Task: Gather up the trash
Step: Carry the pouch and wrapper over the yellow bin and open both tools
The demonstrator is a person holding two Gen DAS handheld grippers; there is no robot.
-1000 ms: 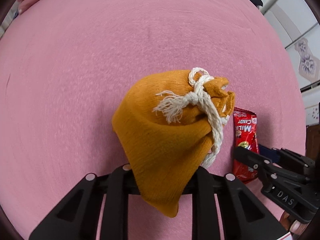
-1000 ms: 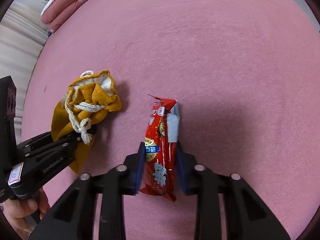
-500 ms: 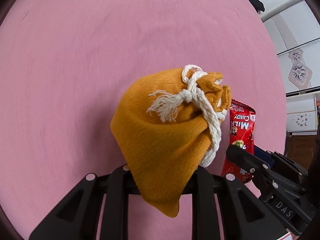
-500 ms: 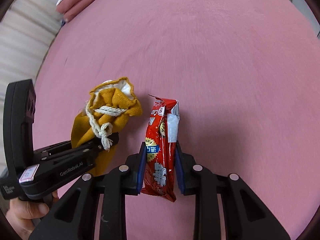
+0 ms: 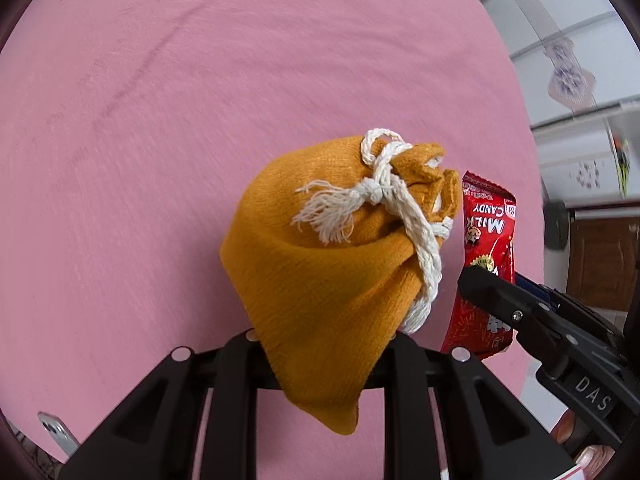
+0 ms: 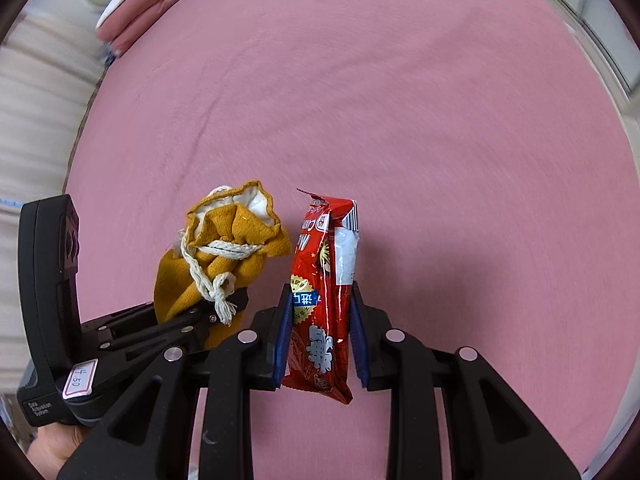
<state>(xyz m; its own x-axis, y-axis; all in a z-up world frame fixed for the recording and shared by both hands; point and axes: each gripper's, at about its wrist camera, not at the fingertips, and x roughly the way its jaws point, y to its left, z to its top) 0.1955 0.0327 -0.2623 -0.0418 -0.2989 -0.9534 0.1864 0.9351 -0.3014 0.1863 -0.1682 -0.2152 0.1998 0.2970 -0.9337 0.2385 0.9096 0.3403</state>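
Note:
My left gripper [image 5: 320, 344] is shut on an orange drawstring bag [image 5: 320, 264] with a white cord, held above the pink bedspread [image 5: 160, 120]. The bag's mouth is slightly open and shows a white lining in the right wrist view [image 6: 224, 240]. My right gripper [image 6: 320, 332] is shut on a red milk candy wrapper [image 6: 324, 288], held upright just right of the bag. The wrapper [image 5: 486, 248] and the right gripper [image 5: 500, 300] also show in the left wrist view. The left gripper [image 6: 224, 308] shows in the right wrist view.
Folded pink and white bedding [image 6: 144, 12] lies at the far left corner of the bed. A white cabinet with flower patterns [image 5: 568, 76] and a brown wooden door [image 5: 600, 260] stand past the bed's right edge.
Both grippers have lifted and drawn together. The bag and the wrapper now hang side by side, close to each other.

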